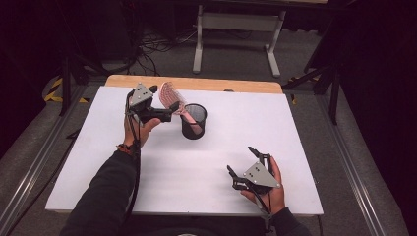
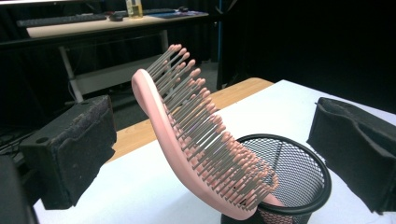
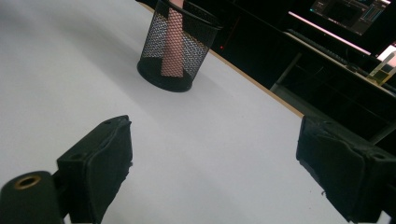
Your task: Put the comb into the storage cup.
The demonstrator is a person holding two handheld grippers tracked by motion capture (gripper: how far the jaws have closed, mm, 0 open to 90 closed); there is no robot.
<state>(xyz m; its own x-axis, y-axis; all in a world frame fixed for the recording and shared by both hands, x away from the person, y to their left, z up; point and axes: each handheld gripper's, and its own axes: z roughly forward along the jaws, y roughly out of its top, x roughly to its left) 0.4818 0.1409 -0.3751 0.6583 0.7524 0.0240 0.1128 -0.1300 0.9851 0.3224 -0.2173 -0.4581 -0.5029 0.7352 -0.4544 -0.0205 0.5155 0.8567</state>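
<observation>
A pink hairbrush (image 1: 171, 96) stands handle-down in a black mesh cup (image 1: 193, 120) on the far middle of the white table (image 1: 206, 172), with its head leaning out to the left over the rim. My left gripper (image 1: 169, 112) is level with the brush head and is open. In the left gripper view the brush (image 2: 187, 140) rises between the two wide-apart jaws, and neither pad touches it. The cup (image 2: 299, 172) sits just below. My right gripper (image 1: 240, 158) rests open near the front right with nothing in it. In the right gripper view it (image 3: 224, 158) faces the cup (image 3: 154, 51).
A wooden strip (image 1: 196, 83) runs along the table's far edge. Beyond it a white desk frame (image 1: 236, 29) and cables lie on the floor. Metal rails (image 1: 344, 147) flank both sides of the table. A dark stand (image 1: 66, 78) is at the far left corner.
</observation>
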